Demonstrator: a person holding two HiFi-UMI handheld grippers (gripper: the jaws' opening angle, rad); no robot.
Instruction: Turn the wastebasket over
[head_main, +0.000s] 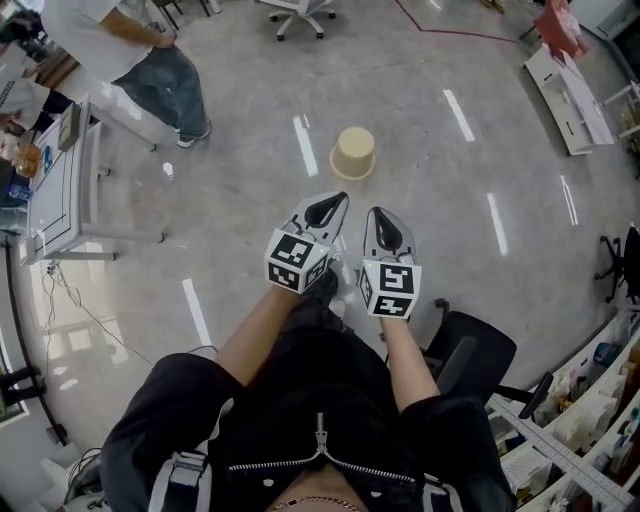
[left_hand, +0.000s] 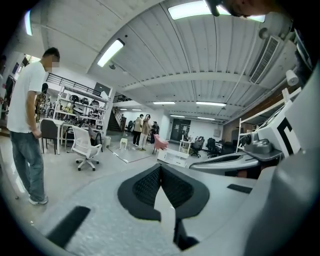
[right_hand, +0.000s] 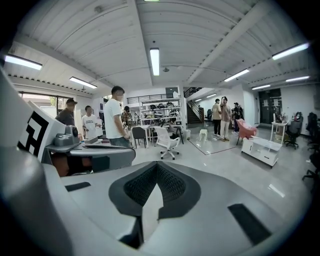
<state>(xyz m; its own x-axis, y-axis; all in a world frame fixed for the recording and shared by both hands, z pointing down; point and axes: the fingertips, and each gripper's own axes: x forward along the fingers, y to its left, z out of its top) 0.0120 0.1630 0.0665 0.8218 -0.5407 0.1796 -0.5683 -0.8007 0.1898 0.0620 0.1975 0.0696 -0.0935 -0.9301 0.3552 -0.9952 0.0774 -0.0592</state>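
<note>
The head view cuts off the person's black jacket (head_main: 320, 430) at the bottom edge, and the forearms hide the legs and the floor under them. Both arms reach forward side by side. The left gripper (head_main: 333, 205) is clenched, its dark pads meeting with nothing between them. The right gripper (head_main: 380, 218) is clenched on nothing too. In each gripper view the gripper's own pale body fills the lower half and hides the floor just ahead.

A black office chair (head_main: 470, 352) stands close at the person's right, partly behind the arm. Bare grey floor lies between the gripper tips and the wastebasket (head_main: 354, 152), a beige one that stands alone straight ahead, its wider rim at the floor. Whether its top is closed cannot be made out.

Open floor surrounds it. A white table (head_main: 60, 185) bounds the left, shelving (head_main: 585, 410) the lower right, a white bench (head_main: 565, 95) the far right. A standing person (head_main: 150, 60) is cut off at the top left edge.
</note>
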